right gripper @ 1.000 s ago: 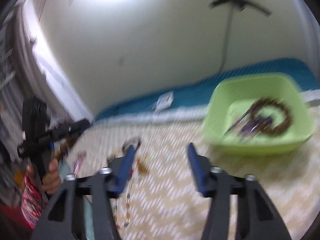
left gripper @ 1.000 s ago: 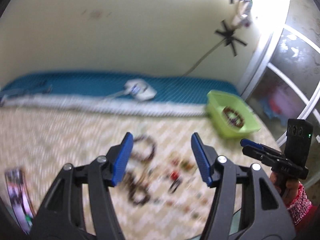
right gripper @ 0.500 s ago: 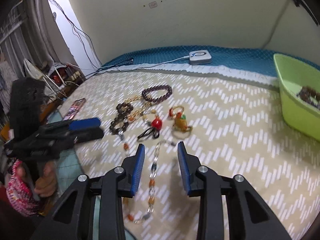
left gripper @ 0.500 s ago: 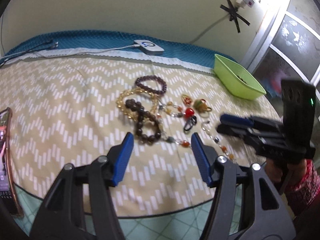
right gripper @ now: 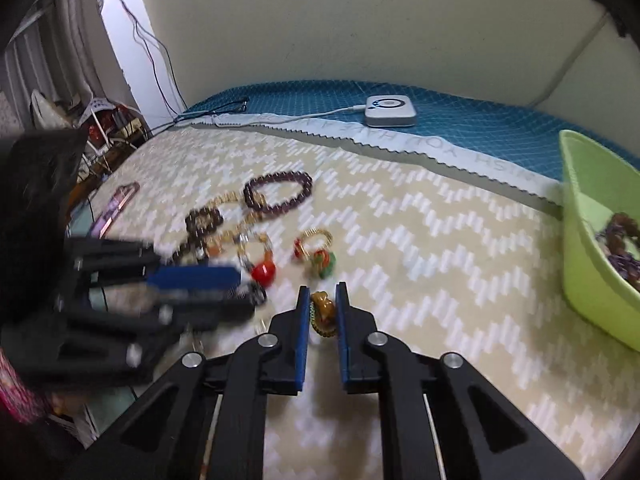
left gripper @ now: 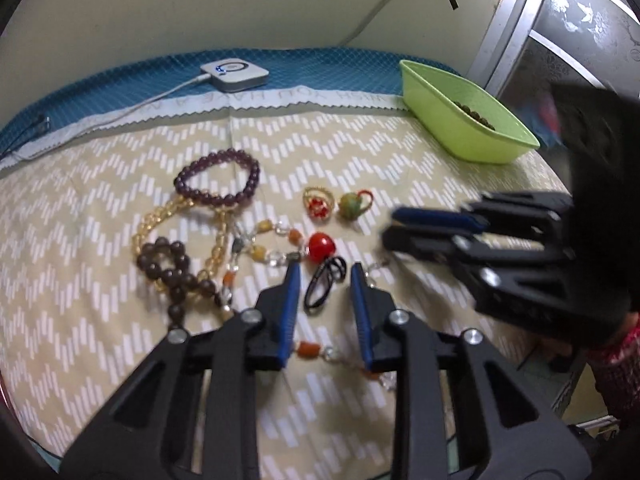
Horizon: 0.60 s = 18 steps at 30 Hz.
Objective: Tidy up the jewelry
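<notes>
Purple bead bracelet (left gripper: pixel 218 179) flat on cloth, dark brown bracelet (left gripper: pixel 170 266), red bead (left gripper: pixel 321 247) nearer than it, green tray (left gripper: pixel 460 120) far right holding beads

Jewelry (left gripper: pixel 224 216) on chevron-clothed bed (left gripper: pixel 400 168)

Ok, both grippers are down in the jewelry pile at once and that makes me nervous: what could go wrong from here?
1. The left gripper is closing around the black loops, and the beaded strand runs under its fingers, so it may snag that strand too.
2. The right gripper is shut on an amber piece. If that piece belongs to the strand, lifting it could drag its neighbours along.
3. The grippers work close together and could knock each other.
</notes>
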Each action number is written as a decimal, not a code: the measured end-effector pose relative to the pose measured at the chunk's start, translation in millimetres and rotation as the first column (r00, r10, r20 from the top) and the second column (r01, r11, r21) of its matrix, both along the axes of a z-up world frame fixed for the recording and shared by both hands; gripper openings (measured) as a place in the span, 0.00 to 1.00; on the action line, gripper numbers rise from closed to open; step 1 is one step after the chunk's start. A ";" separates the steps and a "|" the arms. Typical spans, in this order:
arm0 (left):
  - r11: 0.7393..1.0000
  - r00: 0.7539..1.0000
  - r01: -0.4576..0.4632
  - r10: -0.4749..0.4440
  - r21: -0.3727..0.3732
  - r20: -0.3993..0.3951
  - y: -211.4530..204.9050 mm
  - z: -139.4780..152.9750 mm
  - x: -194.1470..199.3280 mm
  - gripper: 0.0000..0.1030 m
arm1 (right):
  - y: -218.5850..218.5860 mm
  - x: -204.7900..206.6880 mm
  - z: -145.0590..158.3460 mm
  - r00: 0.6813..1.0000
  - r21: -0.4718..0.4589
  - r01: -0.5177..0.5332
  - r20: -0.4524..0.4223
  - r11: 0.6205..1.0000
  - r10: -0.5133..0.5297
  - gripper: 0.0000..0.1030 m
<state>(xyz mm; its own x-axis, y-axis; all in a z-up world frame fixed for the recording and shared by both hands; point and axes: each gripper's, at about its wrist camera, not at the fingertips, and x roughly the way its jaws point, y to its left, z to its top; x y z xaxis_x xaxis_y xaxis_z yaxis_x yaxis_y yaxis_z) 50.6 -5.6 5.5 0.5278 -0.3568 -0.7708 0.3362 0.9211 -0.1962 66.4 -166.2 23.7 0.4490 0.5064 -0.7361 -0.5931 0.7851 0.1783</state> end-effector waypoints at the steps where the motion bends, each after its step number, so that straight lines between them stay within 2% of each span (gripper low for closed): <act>1: 1.000 1.000 -0.004 0.004 0.005 0.001 -1.6 0.0 0.7 0.25 | -3.6 -3.5 -0.6 1.000 -0.002 0.000 0.001 1.000 0.000 0.00; 5: 0.999 1.000 -0.002 0.000 0.046 0.031 -8.1 -2.1 1.0 0.24 | -14.5 -9.4 -0.3 1.000 0.026 0.013 0.002 1.000 -0.013 0.00; 7: 0.998 0.999 -0.004 0.002 0.069 0.035 -10.9 -3.1 1.0 0.05 | -22.0 -5.0 0.7 0.999 0.074 0.030 -0.020 0.997 -0.028 0.00; 10: 1.000 1.000 0.003 -0.003 0.011 -0.008 -4.0 -1.7 0.7 0.05 | -43.6 3.5 4.1 0.994 0.217 0.075 -0.094 0.973 -0.056 0.00; 12: 0.997 0.999 0.017 -0.019 -0.072 -0.034 3.2 5.0 -3.4 0.05 | -60.6 6.9 10.6 0.990 0.312 0.100 -0.122 0.945 -0.064 0.00; 15: 0.980 0.996 0.051 -0.064 -0.192 -0.064 3.2 17.7 0.8 0.05 | -86.9 8.0 25.6 0.990 0.377 0.132 -0.098 0.917 -0.103 0.00; 18: 0.965 0.992 0.101 -0.117 -0.240 -0.056 -16.9 35.5 15.9 0.05 | -123.8 11.3 45.0 0.977 0.402 0.206 -0.037 0.892 -0.209 0.00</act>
<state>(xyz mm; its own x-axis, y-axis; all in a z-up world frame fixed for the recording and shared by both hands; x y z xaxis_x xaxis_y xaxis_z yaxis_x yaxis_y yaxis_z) 66.6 -22.4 41.0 0.4239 -0.5858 -0.6907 0.4099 0.8042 -0.4304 77.7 -290.1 68.8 0.5805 0.6532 -0.4862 -0.4273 0.7526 0.5010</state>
